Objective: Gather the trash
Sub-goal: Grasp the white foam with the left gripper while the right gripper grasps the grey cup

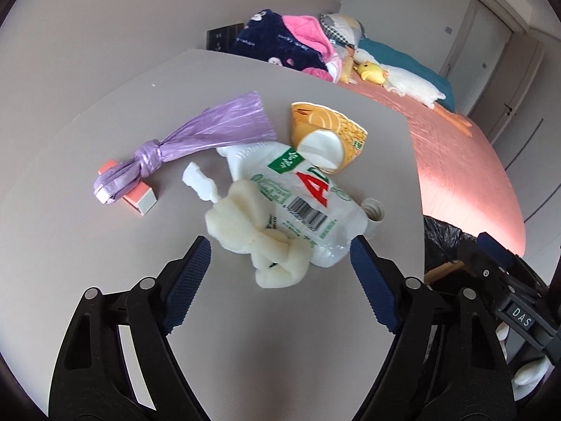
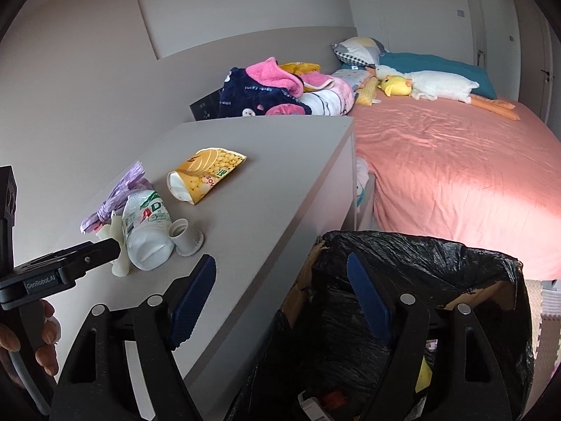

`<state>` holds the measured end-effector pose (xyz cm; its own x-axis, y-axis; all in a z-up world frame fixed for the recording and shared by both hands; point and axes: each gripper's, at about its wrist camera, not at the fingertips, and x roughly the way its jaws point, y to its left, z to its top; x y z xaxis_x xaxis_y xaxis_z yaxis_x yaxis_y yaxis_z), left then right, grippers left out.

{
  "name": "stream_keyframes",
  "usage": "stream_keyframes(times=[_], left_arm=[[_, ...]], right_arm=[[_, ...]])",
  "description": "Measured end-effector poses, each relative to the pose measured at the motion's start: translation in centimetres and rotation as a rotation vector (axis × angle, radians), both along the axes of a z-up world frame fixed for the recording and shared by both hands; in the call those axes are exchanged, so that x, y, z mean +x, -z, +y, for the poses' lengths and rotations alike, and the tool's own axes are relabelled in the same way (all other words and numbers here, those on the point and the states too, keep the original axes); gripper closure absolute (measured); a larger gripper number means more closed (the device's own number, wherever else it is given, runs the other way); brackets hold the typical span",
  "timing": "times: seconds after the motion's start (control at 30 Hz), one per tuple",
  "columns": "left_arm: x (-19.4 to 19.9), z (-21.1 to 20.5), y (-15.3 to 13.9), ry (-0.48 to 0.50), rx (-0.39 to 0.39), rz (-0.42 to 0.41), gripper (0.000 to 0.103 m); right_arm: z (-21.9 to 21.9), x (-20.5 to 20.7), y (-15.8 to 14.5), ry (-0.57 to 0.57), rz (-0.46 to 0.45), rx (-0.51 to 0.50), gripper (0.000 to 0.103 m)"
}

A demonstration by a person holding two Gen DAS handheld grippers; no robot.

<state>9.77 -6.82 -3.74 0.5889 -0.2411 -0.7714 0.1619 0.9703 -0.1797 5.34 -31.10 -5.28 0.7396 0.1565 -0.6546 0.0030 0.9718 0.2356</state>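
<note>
On the grey table (image 1: 105,231), reading left to right, I see a pink box (image 1: 142,200), a knotted purple bag (image 1: 196,144), a cream foam piece (image 1: 252,224), a crushed plastic bottle (image 1: 308,189), and a flattened yellow cup (image 1: 329,137). My left gripper (image 1: 280,256) stands open around the foam, pads clear. My right gripper (image 2: 280,277) stands open, empty, at the black-lined bin (image 2: 438,263).

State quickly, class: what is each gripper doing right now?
Left gripper: open, holding nothing; cream foam scrap between its fingers.
Right gripper: open, empty, above the black trash bag.
</note>
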Motion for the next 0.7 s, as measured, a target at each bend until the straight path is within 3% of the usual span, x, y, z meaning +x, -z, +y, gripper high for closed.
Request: stream_keyframes(times=[0.23,0.7], left_arm=[[1.3,1.7,0.9,-0.083,-0.028,0.038,0.032],[2.8,2.4,2.5,-0.114,0.02,0.067,0.047]], right_arm=[[2.3,1.7,0.3,-0.062,-0.006,-0.021,0.028],[6.4,5.5,0.7,-0.169,0.001,-0.079,0.036]])
